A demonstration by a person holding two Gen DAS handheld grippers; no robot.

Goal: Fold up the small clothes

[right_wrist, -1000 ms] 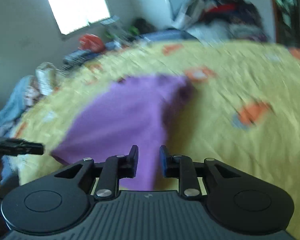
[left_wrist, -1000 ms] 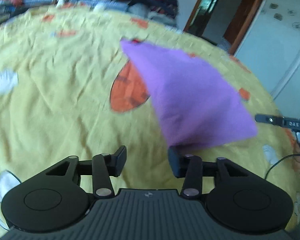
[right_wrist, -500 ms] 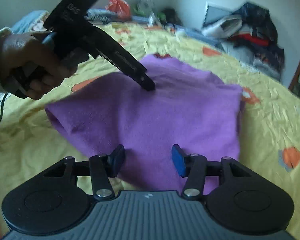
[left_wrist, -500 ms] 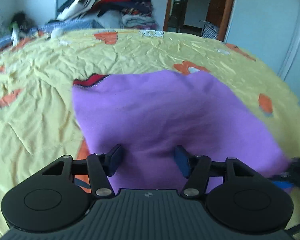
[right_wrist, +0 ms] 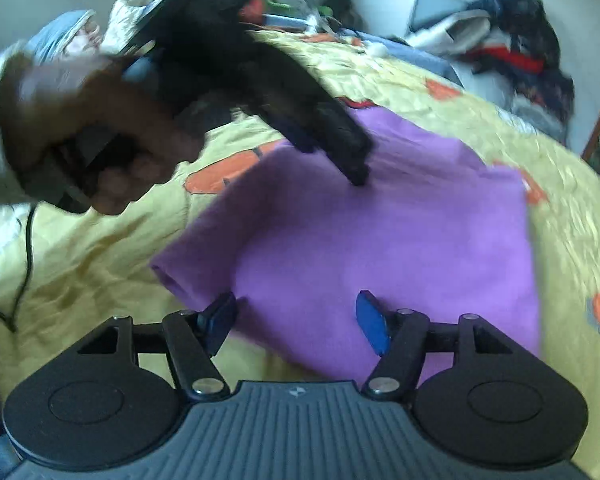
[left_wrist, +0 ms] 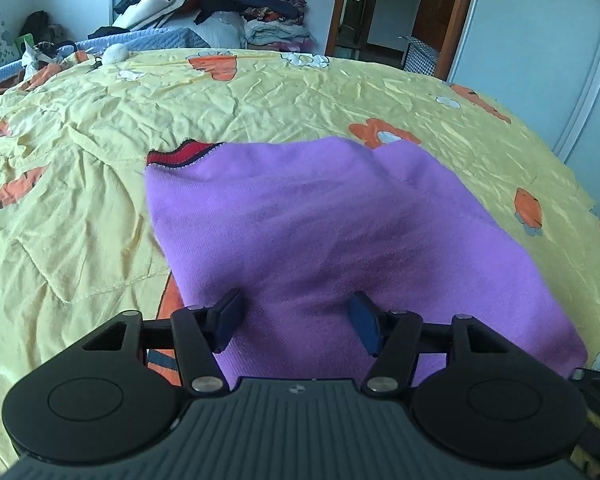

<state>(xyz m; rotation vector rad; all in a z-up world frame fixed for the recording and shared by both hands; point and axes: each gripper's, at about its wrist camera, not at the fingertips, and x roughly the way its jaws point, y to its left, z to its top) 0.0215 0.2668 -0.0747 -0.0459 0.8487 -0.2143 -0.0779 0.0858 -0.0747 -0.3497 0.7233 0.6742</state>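
Our left gripper (left_wrist: 296,322) and right gripper (right_wrist: 296,320), fingers now spread and empty; the purple garment (left_wrist: 320,240), just released, lies folded on the bed (left_wrist: 80,200) ahead of both; smoothing likely follows.

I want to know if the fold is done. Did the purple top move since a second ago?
Yes. The purple top hung lifted above the yellow bedspread a second ago; now it has dropped flat onto it, folded, and both sets of jaws stand open.
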